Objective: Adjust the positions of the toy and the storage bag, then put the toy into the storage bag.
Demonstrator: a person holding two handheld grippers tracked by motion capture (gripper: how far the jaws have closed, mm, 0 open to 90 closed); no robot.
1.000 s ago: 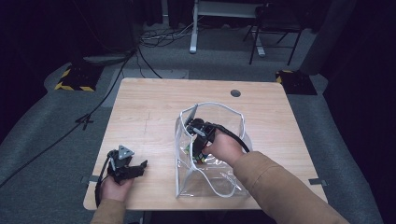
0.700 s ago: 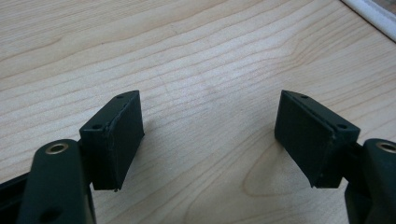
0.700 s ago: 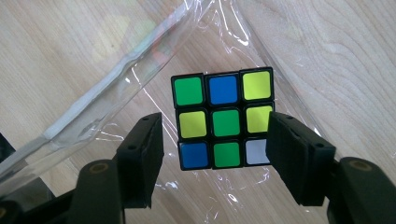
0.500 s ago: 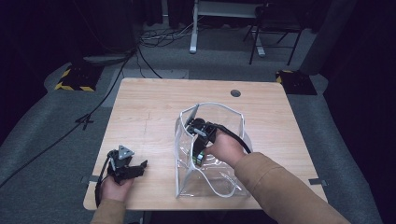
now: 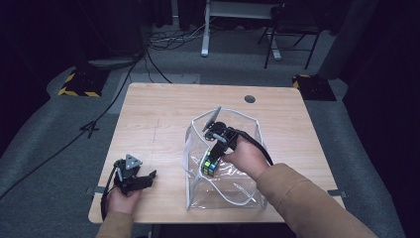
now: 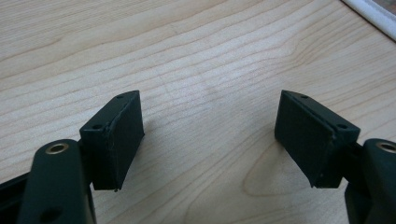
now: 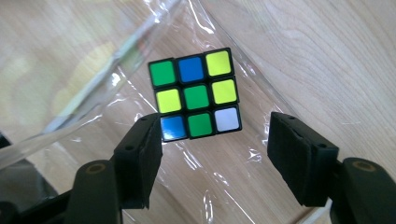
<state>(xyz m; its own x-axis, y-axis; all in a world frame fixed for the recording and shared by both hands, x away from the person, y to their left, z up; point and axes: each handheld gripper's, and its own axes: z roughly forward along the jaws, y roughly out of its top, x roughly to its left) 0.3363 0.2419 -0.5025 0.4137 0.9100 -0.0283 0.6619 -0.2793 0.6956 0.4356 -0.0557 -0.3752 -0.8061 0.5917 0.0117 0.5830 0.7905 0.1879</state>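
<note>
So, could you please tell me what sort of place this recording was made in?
Probably a lab or studio set up for recording: a lone wooden table on grey carpet, dark curtained surroundings, loose cables on the floor, and hazard-striped floor plates.

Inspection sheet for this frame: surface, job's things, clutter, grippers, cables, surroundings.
Surface: wooden table, round hole near far edge.
Job's things: puzzle cube lying inside clear plastic bag.
Clutter: nothing seen.
Grippers: right gripper inside the bag, jaws apart, not pressing the cube; left gripper open over bare wood.
Cables: black cable trails from left gripper; more on the floor.
Surroundings: dark room, grey carpet, chair.
</note>
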